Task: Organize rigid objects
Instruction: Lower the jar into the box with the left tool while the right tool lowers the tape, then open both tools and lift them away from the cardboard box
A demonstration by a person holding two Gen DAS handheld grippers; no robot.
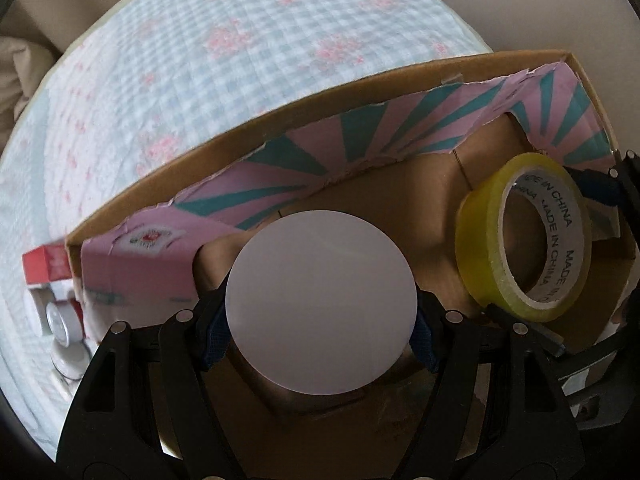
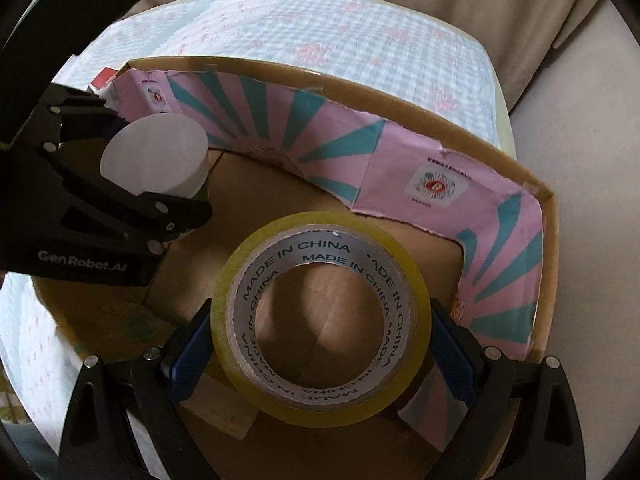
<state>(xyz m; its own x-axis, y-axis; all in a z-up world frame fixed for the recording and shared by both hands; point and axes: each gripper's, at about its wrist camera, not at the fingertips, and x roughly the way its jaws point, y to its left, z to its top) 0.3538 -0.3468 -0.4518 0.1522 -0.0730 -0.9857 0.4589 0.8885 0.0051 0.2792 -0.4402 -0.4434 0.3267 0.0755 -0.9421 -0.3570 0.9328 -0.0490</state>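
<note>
My left gripper point(image 1: 320, 320) is shut on a white round container with a flat lid point(image 1: 322, 300), held inside the cardboard box point(image 1: 248, 128). It also shows in the right wrist view point(image 2: 154, 160). My right gripper point(image 2: 320, 344) is shut on a roll of yellow tape point(image 2: 232, 320) printed MADE IN CHINA, held over the box floor. The roll shows at the right in the left wrist view point(image 1: 480, 248). The box point(image 2: 360, 88) has a torn pink and teal paper lining.
The box stands on a light blue checked quilt with pink flowers point(image 1: 240, 32). A red and white box point(image 1: 44, 266) and small white round items point(image 1: 66, 336) lie outside the box's left wall. Beige cushions point(image 2: 400, 0) lie beyond the quilt.
</note>
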